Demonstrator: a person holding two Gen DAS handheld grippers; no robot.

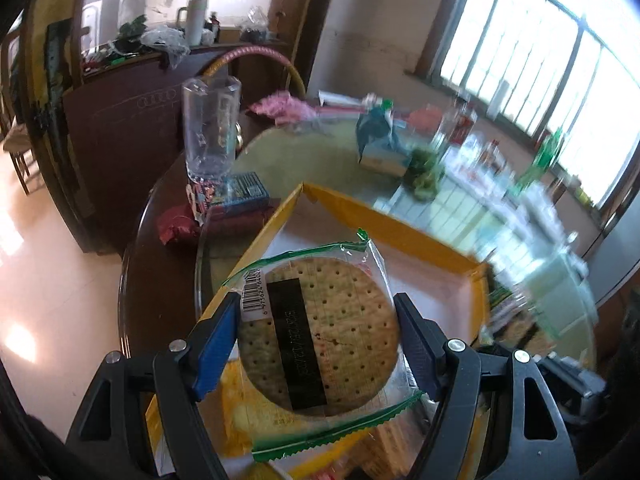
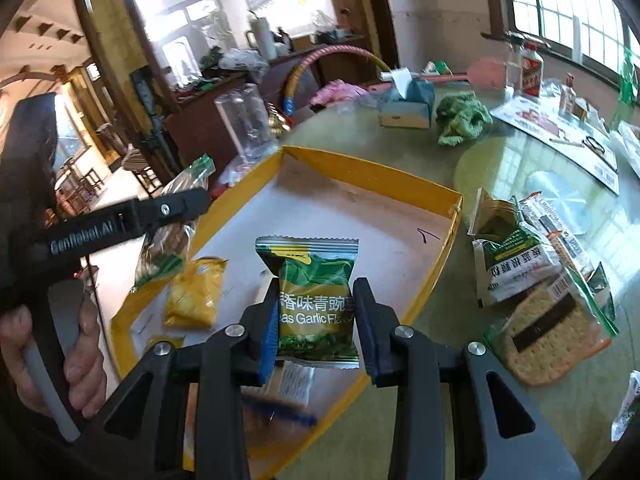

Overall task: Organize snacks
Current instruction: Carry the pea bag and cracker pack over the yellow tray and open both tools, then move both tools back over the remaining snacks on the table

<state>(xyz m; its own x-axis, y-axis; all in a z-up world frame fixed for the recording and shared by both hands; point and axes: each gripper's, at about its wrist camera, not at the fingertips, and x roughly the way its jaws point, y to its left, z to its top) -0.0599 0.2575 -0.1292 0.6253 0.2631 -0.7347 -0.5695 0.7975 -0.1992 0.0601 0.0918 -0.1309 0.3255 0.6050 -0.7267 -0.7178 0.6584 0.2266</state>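
My left gripper (image 1: 316, 304) is shut on a round cracker in a clear, green-edged packet (image 1: 340, 320), held over the near left part of a shallow yellow-rimmed box (image 1: 400, 236). My right gripper (image 2: 318, 284) is shut on a green packet of garlic-flavour peas (image 2: 312, 264), held over the same box (image 2: 372, 176). On the box's white floor lie a yellow packet (image 2: 196, 292) and other small packets (image 2: 296, 380) near the front. A hand (image 2: 80, 344) grips the left tool's handle at the left of the right wrist view.
To the right of the box, several snack packets (image 2: 516, 264) and a square cracker packet (image 2: 548, 328) lie on the glass-topped round table. Behind the box are a clear plastic jar (image 1: 210, 128), a tissue box (image 2: 408, 104), a green cloth (image 2: 460, 116) and a bottle (image 2: 528, 68).
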